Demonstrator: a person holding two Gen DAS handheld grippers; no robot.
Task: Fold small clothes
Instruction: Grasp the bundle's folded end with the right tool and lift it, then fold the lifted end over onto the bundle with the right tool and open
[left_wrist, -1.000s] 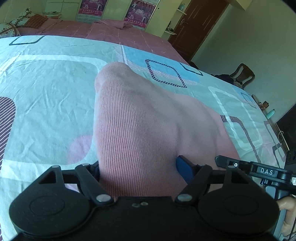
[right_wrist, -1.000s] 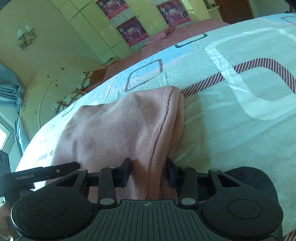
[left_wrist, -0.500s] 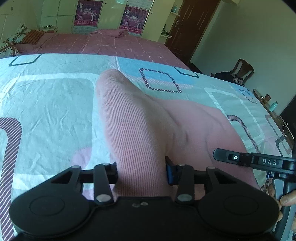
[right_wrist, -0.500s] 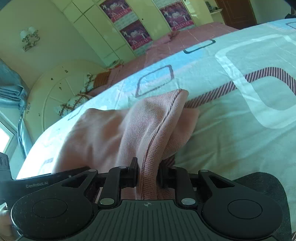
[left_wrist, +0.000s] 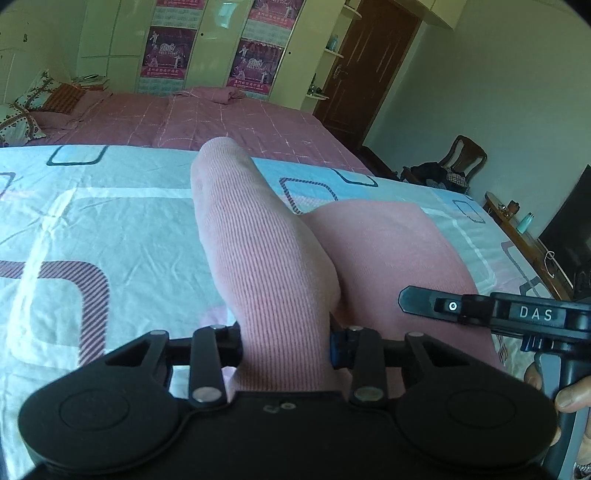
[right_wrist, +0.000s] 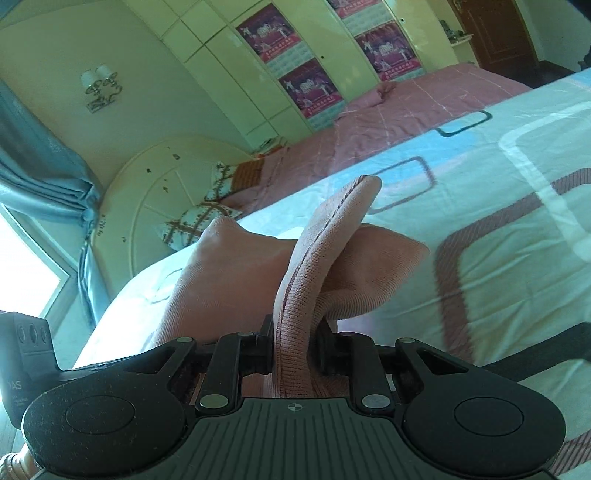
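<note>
A pink ribbed knit garment (left_wrist: 266, 258) lies on a patterned bedsheet (left_wrist: 92, 229). My left gripper (left_wrist: 286, 343) is shut on one bunched edge of it and holds that edge raised off the bed. My right gripper (right_wrist: 295, 347) is shut on another edge, the seamed hem (right_wrist: 321, 236), which stands up in a ridge between the jaws. The rest of the garment (right_wrist: 221, 266) hangs and drapes back to the sheet. The right gripper's handle (left_wrist: 517, 314) shows at the right of the left wrist view.
The bed continues with a pink checked cover (left_wrist: 221, 118) and pillows (left_wrist: 29, 110) toward a headboard (right_wrist: 162, 192). A wardrobe with posters (left_wrist: 207, 48), a door (left_wrist: 362, 62), a chair (left_wrist: 458, 162) and a side shelf (left_wrist: 517, 229) line the room.
Both grippers closed on the garment's edges and lifted them; the fabric now rises off the sheet in tall folds, and both cameras sit higher above the bed.
</note>
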